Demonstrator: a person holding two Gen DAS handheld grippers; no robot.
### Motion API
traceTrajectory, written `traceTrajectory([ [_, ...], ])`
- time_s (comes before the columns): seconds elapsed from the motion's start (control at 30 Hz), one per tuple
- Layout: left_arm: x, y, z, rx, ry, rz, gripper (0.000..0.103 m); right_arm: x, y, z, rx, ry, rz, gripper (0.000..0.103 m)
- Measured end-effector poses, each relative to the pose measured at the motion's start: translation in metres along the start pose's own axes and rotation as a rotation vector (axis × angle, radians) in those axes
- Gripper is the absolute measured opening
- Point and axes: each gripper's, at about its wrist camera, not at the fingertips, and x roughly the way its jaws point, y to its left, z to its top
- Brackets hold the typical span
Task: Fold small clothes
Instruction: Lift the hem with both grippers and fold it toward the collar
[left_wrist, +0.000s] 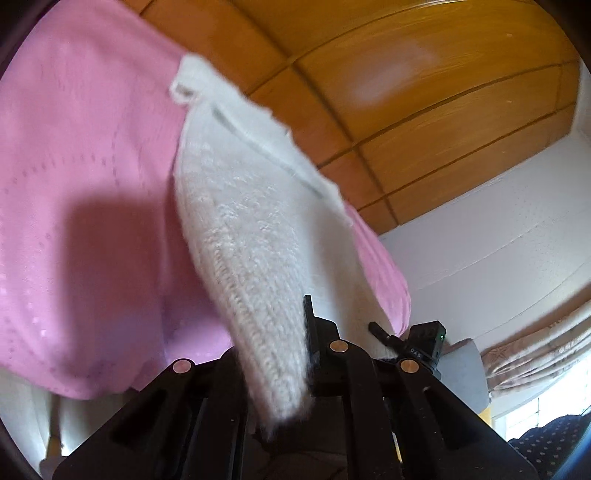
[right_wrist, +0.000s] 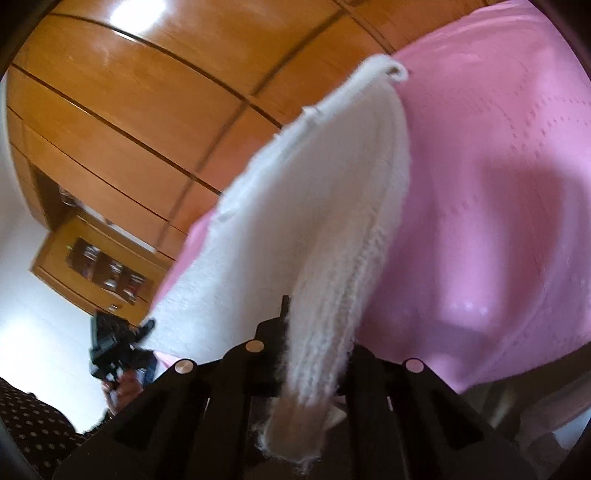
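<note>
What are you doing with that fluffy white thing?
A person is folding a small white knitted garment over a pink blanket. They hold a gripper in each hand, and both are clamped on the garment. The left gripper pinches one end and the right gripper pinches another, so the knit hangs stretched between them, lifted off the blanket. Wooden wardrobe doors stand behind. The fold is not finished yet.

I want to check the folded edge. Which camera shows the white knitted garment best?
The right wrist view: the white knitted garment shows its ribbed edge and its smooth side over the pink cloth. The left wrist view shows the same garment, but more blurred, clamped in the left gripper.
</note>
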Motion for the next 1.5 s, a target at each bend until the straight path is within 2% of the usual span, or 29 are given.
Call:
traceTrajectory([
  [0.3, -0.036, -0.027, 0.004, 0.066, -0.117, -0.049, 0.005, -0.033, 0.049, 0.006, -0.132, -0.107, 0.188, 0.007],
  [0.63, -0.082, -0.049, -0.001, 0.082, -0.174, -0.181, 0.005, -0.067, 0.070, -0.004, -0.180, -0.148, 0.294, 0.007],
  [0.97, -0.115, -0.067, -0.010, 0.084, -0.176, -0.184, 0.005, -0.097, 0.110, -0.040, -0.292, -0.073, 0.285, 0.007],
  [1.17, -0.130, -0.074, -0.014, 0.093, -0.165, -0.220, 0.005, -0.107, 0.135, -0.049, -0.348, -0.031, 0.307, 0.007],
  [1.27, -0.123, -0.067, -0.006, 0.077, -0.166, -0.237, 0.005, -0.102, 0.130, -0.040, -0.330, -0.044, 0.325, 0.007],
  [1.33, -0.119, -0.055, 0.003, 0.027, -0.160, -0.254, 0.005, -0.097, 0.123, -0.033, -0.296, -0.056, 0.337, 0.007],
  [1.5, -0.101, -0.028, 0.033, -0.085, -0.168, -0.242, 0.005, -0.067, 0.098, -0.002, -0.210, -0.084, 0.330, 0.007],
])
